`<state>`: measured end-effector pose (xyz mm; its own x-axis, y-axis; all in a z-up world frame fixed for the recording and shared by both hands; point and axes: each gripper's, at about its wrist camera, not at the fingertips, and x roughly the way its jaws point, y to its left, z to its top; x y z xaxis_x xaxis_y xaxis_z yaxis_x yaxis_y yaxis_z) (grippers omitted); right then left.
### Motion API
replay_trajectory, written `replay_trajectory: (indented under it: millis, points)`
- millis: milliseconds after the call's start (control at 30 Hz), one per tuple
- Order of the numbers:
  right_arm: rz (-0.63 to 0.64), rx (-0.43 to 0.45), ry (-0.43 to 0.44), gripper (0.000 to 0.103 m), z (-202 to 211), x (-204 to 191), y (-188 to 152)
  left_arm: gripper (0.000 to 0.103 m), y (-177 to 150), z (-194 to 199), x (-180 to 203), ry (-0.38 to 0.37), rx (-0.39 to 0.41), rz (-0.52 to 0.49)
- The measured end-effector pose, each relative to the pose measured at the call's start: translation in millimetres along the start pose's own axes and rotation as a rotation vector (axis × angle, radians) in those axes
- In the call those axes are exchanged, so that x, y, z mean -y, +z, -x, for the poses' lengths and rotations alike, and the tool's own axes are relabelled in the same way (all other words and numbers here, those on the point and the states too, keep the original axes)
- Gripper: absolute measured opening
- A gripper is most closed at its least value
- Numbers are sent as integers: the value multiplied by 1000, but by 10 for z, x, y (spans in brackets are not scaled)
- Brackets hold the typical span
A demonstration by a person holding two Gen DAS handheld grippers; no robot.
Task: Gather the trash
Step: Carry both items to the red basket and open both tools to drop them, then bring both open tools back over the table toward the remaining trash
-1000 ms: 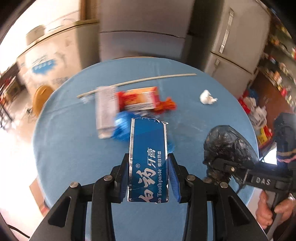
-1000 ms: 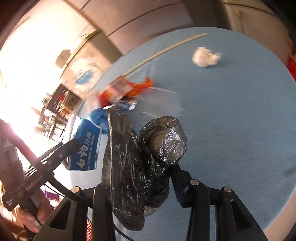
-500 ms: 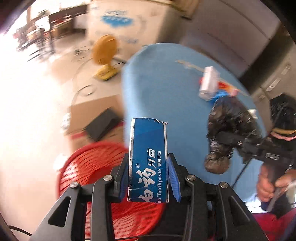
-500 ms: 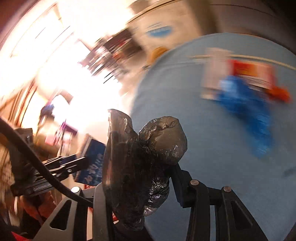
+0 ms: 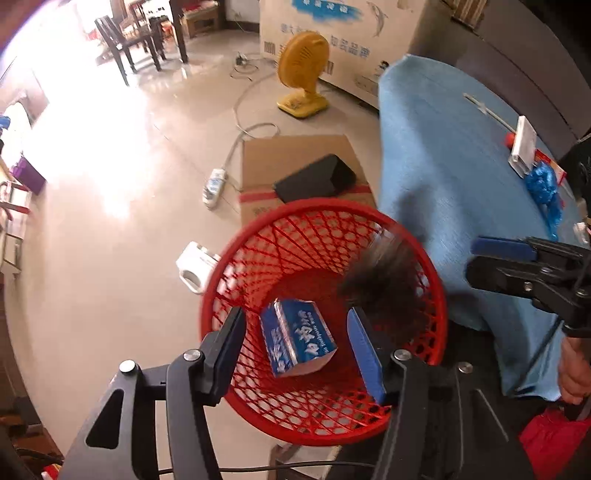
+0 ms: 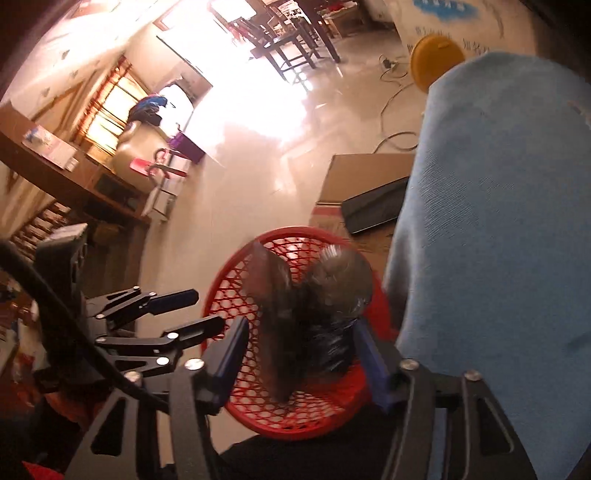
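Left gripper (image 5: 295, 347) spread wide, holding nothing, above the red mesh basket (image 5: 258, 398). Blue toothpaste box (image 5: 297, 338) lies tilted inside the basket. Right gripper (image 6: 299, 350) likewise spread; blurred black plastic bag (image 6: 310, 314) sits between its fingers over the basket rim, contact unclear.

Yellow fan (image 5: 302, 74) far ahead of the claw by a big printed carton (image 5: 332, 33), flat cardboard (image 5: 295, 162) with a black case (image 5: 314, 179) ahead, white power strip (image 5: 214, 182) ahead-left, dark chairs (image 5: 127, 40) far left, blue-clothed worktop (image 5: 443, 155) to the right.
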<state>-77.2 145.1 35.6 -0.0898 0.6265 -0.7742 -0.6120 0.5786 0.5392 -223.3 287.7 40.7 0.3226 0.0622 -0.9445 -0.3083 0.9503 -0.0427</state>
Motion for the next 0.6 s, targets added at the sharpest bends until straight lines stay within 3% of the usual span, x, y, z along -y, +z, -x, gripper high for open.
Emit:
replay_trajectory:
  millis: [200,600]
  points:
    - [-64,79,23,66,194,189,-37,63,139,131,187,57,61,-65]
    - [-202,281,-127,66,1137,606,-401,64,360,190,1087,51,113,-257]
